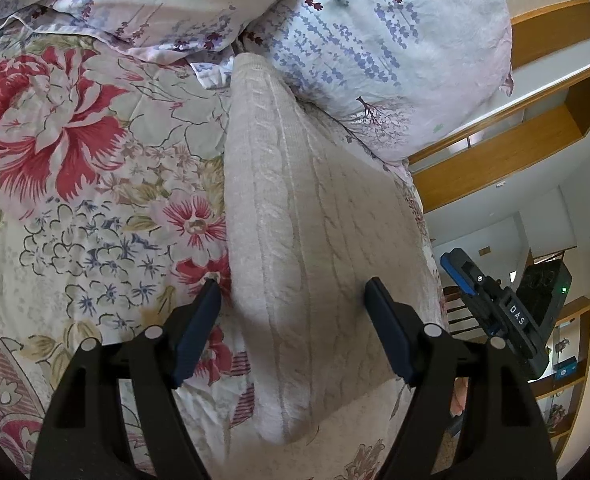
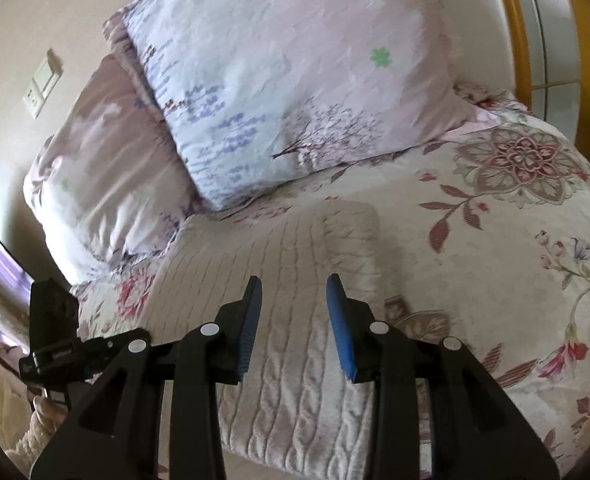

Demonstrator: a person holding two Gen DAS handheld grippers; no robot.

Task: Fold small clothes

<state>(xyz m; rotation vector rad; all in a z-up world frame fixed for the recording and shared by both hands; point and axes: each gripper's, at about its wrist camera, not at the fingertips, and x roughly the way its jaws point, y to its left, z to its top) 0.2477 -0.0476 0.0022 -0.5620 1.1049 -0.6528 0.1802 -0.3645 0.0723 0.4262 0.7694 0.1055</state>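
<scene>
A cream cable-knit garment (image 1: 295, 200) lies folded into a long strip on the floral bedspread (image 1: 95, 200). My left gripper (image 1: 293, 292) hovers over its near end, open, with the jaws standing wide to either side of the knit and the pads not pressing on it. In the right wrist view the same knit (image 2: 295, 248) spreads flat under my right gripper (image 2: 294, 280), which is open with a clear gap between its blue pads (image 2: 343, 328) and nothing held. The right gripper (image 1: 495, 304) also shows at the bed's right edge, and the left gripper (image 2: 55, 344) at the far left.
Two lavender-print pillows (image 1: 375, 40) (image 2: 295, 80) lie at the head of the bed, touching the garment's far end. Wooden shelving (image 1: 515, 148) stands beyond the bed's right side. A wall switch plate (image 2: 41, 84) is at the left.
</scene>
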